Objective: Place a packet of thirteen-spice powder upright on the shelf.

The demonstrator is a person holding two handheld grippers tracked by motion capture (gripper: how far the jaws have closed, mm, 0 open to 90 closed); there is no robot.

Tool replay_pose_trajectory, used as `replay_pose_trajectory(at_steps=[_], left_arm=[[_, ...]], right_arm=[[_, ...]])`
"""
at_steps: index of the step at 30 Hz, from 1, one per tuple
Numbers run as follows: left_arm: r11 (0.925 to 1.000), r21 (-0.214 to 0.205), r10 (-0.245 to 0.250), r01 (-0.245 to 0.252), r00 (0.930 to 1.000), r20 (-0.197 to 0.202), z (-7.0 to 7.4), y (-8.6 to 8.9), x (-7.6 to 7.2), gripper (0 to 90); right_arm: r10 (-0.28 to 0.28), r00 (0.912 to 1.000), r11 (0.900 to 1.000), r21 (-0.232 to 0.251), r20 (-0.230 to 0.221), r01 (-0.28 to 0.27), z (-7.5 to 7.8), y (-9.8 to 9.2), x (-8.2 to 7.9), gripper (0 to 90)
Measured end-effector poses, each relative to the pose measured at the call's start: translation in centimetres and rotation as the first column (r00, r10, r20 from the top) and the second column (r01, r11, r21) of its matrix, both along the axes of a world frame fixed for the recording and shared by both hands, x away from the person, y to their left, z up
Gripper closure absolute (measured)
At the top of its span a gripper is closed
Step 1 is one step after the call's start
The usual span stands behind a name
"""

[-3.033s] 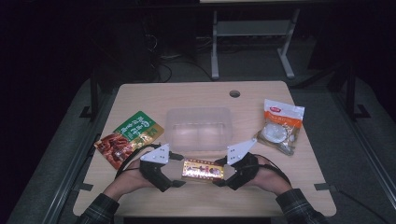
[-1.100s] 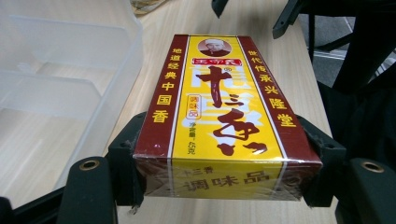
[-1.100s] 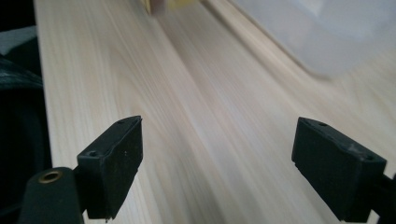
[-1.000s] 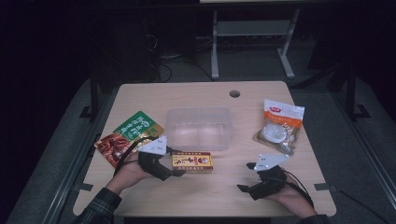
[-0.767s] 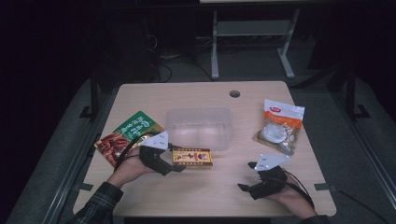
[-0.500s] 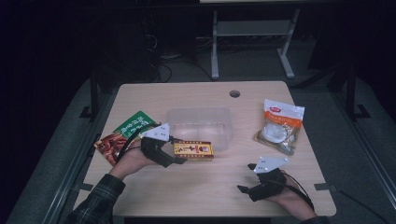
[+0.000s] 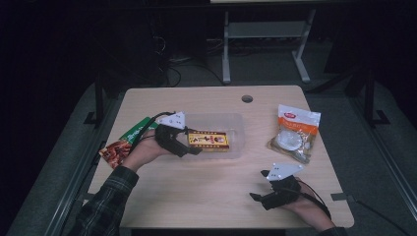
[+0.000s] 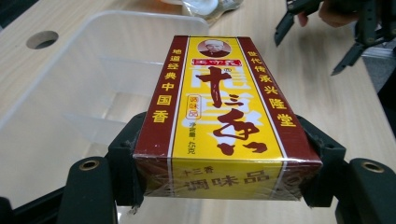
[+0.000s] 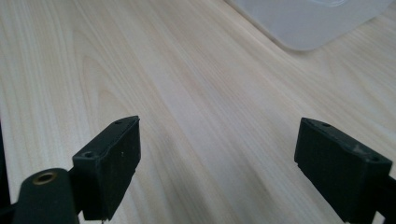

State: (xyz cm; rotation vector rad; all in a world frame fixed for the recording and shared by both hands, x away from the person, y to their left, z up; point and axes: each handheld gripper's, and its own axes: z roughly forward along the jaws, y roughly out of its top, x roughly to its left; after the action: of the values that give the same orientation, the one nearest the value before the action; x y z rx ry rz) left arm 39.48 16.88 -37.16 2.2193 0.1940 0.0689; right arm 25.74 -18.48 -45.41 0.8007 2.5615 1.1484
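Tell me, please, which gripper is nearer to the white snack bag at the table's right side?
Right. The right gripper rests open on the table just in front of the white snack bag; the left gripper is across the table, holding the yellow box over the clear container.

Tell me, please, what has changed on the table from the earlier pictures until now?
The right gripper let go of the box and drew back to the near right of the table, jaws open. The left gripper, shut on the box, carried it away from the person to over the clear tub. The tub, the white pouch and the green and red packets stayed put.
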Motion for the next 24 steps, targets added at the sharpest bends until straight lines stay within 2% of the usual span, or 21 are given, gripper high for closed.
replay_pose_trajectory(at_steps=[9,12,15,16,21,24], left_arm=[[0.9999,0.016,0.007,-0.007,1.0000,-0.003,0.4,-0.8,2.5,31.6],[0.9989,0.046,-0.006,0.006,1.0000,0.004,0.6,-1.2,3.4,31.5],[0.9985,0.052,-0.016,0.016,0.9998,0.007,0.8,-1.7,4.2,31.5],[0.9986,0.051,-0.010,0.010,0.9999,-0.004,0.9,-1.9,4.3,31.5],[0.9981,0.061,0.003,-0.002,0.9999,-0.011,0.9,-2.8,5.4,31.5],[0.9970,0.076,0.009,-0.009,1.0000,-0.001,0.7,-3.3,5.9,31.5]], right_arm=[[0.000,1.0000,1.0000,0.002,0.004,0.000,0.0,0.0,0.1,14.2],[-0.001,1.0000,1.0000,0.008,0.007,0.001,0.1,0.1,0.0,14.2],[-0.003,1.0000,0.9999,0.012,0.003,0.003,0.1,0.0,0.0,14.2],[-0.003,1.0000,0.9999,0.012,0.003,0.003,0.1,0.0,0.0,14.2],[0.000,1.0000,0.9998,0.020,0.005,0.000,0.2,0.1,0.0,14.3],[0.000,1.0000,0.9998,0.022,0.004,0.000,0.2,0.1,0.0,14.3]])
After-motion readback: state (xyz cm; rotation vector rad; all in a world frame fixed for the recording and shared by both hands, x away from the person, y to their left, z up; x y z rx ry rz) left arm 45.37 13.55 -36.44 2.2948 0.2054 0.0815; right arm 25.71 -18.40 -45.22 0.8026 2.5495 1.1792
